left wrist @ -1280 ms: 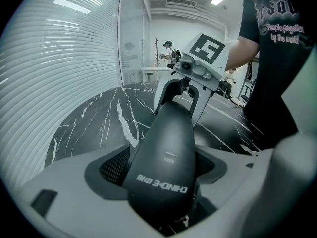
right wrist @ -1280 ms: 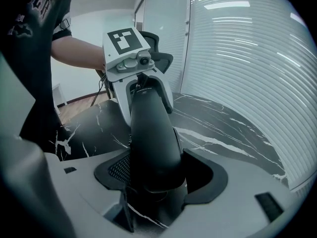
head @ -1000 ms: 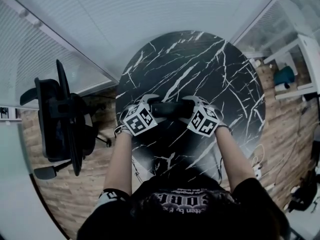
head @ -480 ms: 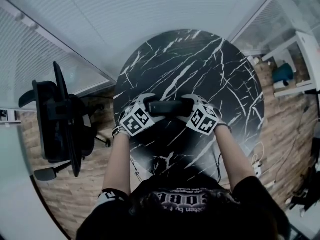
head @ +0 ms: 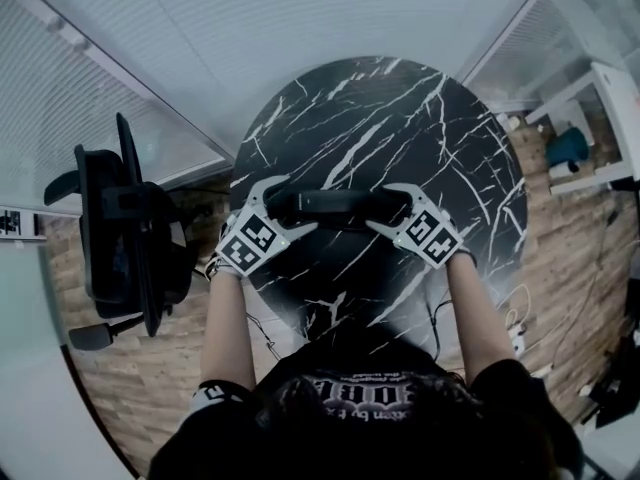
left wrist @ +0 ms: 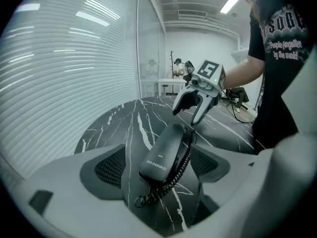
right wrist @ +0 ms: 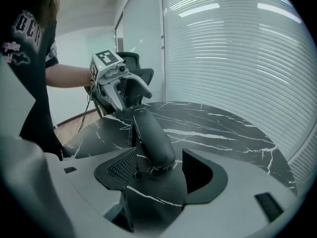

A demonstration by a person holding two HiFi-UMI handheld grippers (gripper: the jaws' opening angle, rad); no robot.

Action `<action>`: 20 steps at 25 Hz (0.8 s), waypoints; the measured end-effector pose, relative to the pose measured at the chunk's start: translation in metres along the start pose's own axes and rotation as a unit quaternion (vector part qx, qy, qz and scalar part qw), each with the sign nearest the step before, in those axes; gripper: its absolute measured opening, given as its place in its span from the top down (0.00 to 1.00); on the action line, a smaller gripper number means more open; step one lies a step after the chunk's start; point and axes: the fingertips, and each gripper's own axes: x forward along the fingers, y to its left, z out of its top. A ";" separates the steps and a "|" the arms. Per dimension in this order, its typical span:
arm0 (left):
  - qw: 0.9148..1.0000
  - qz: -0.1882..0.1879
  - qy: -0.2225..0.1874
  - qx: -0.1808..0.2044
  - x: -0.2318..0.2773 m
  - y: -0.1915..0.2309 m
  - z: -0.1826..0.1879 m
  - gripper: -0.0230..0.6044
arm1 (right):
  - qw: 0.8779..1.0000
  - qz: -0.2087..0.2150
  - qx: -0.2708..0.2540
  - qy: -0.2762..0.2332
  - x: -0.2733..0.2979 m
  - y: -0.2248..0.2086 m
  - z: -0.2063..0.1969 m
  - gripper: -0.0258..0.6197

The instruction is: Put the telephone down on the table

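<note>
A black telephone handset (head: 335, 206) with a coiled cord (left wrist: 166, 182) lies on the round black marble table (head: 400, 118). My left gripper (head: 285, 206) stands at its left end. Its jaws have just been opening, and they are open, with the handset (left wrist: 166, 150) between the pads and a gap on each side. My right gripper (head: 385, 208) is at the other end, also open. The handset (right wrist: 151, 138) sits close to one pad there, with clear room on the other side. Each gripper view shows the opposite gripper, the right (left wrist: 189, 114) and the left (right wrist: 126, 100).
A black office chair (head: 125, 238) stands on the wooden floor left of the table. Slatted blinds (right wrist: 237, 58) run behind the table's far side. Cables (head: 515, 318) lie on the floor at the right. A white desk (head: 605, 128) is at the far right.
Both grippers have drawn outward from the handset's ends, and their jaws stand wider. The handset, held between them before, now rests on the marble a little farther from me.
</note>
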 end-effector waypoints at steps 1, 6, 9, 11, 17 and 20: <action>1.000 0.011 -0.014 -0.002 -0.007 0.000 0.008 0.32 | 1.000 -0.005 0.010 -0.009 -0.006 0.000 0.002 0.49; 0.995 0.054 -0.085 -0.020 -0.034 -0.012 0.047 0.51 | 0.996 -0.026 0.049 -0.070 -0.038 0.006 0.020 0.49; 0.992 0.057 -0.107 -0.031 -0.041 -0.033 0.062 0.58 | 0.992 -0.046 0.054 -0.102 -0.056 0.012 0.035 0.51; 0.990 0.053 -0.125 -0.040 -0.046 -0.052 0.070 0.60 | 0.988 -0.078 0.050 -0.124 -0.069 0.014 0.044 0.64; 0.975 0.082 -0.188 -0.088 -0.066 -0.085 0.094 0.76 | 0.975 -0.117 0.064 -0.179 -0.104 0.029 0.059 0.83; 0.967 0.130 -0.195 -0.097 -0.078 -0.090 0.099 0.92 | 0.971 -0.128 0.067 -0.192 -0.117 0.039 0.061 0.85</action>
